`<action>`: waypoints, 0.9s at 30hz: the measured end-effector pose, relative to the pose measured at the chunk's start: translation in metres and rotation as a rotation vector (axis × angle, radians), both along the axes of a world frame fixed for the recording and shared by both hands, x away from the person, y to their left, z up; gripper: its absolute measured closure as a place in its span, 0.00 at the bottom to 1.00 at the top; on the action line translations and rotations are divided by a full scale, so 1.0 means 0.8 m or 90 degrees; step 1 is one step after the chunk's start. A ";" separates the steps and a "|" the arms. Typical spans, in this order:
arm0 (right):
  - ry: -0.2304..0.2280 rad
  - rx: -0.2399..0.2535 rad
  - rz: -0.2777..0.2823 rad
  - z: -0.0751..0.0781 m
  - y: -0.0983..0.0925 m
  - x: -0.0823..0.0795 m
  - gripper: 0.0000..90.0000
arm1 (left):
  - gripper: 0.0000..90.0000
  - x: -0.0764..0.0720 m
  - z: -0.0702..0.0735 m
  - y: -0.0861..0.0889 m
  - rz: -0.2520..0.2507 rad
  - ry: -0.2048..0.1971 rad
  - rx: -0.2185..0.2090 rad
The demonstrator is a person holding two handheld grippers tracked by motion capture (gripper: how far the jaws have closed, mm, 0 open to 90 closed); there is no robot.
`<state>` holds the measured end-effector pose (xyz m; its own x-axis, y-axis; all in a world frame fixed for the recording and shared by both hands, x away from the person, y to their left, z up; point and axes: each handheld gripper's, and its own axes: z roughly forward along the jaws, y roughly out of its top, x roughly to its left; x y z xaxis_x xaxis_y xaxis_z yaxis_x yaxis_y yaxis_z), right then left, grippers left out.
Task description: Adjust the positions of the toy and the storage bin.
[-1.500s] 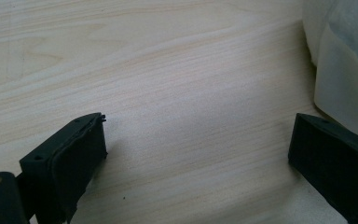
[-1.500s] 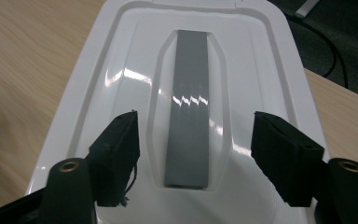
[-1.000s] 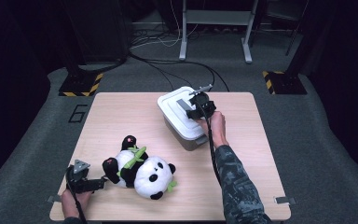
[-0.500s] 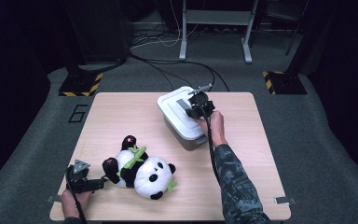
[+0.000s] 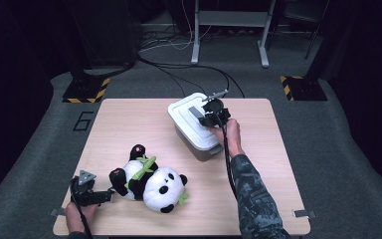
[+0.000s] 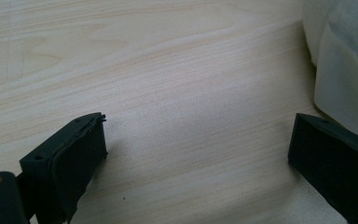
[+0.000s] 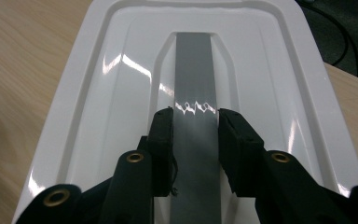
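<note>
A white storage box (image 5: 199,142) with a white lid (image 5: 185,115) stands on the wooden table (image 5: 129,124), right of centre. My right gripper (image 5: 205,117) rests on top of the lid. In the right gripper view its pads (image 7: 162,135) press both sides of the lid's grey handle strip (image 7: 193,79), so the gripper (image 7: 195,119) is shut on it. A panda plush (image 5: 151,181) lies near the front left. My left gripper (image 5: 108,194) is beside the panda's foot. Its jaws (image 6: 198,135) stand wide apart over bare wood, with white plush (image 6: 349,70) at the right edge.
Dark carpet surrounds the table. Black cables (image 5: 179,69) run over the floor behind it, near a metal stand (image 5: 229,30). Bare wood stretches across the back left of the table (image 5: 119,114) and right of the box.
</note>
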<state>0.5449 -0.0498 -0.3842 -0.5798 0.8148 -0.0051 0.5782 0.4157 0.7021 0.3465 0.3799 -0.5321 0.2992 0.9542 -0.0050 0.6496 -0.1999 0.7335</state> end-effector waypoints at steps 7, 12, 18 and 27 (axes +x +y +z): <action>0.004 0.005 0.002 0.000 -0.003 -0.005 0.74 | 0.04 0.000 0.000 0.000 0.000 0.000 0.000; 0.006 0.005 0.000 0.000 -0.004 -0.011 0.75 | 0.04 0.000 0.000 0.000 0.000 0.000 0.000; 0.007 0.010 0.003 0.000 -0.007 -0.021 0.75 | 0.04 0.000 0.000 0.000 0.000 0.000 0.000; 0.007 0.013 0.005 -0.001 -0.010 -0.036 0.75 | 0.04 0.000 0.000 0.000 0.001 0.000 0.000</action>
<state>0.5162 -0.0581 -0.3850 -0.5866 0.8097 0.0176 0.5824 0.4066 0.7039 0.3465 0.3798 -0.5321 0.2985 0.9544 -0.0044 0.6493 -0.1997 0.7338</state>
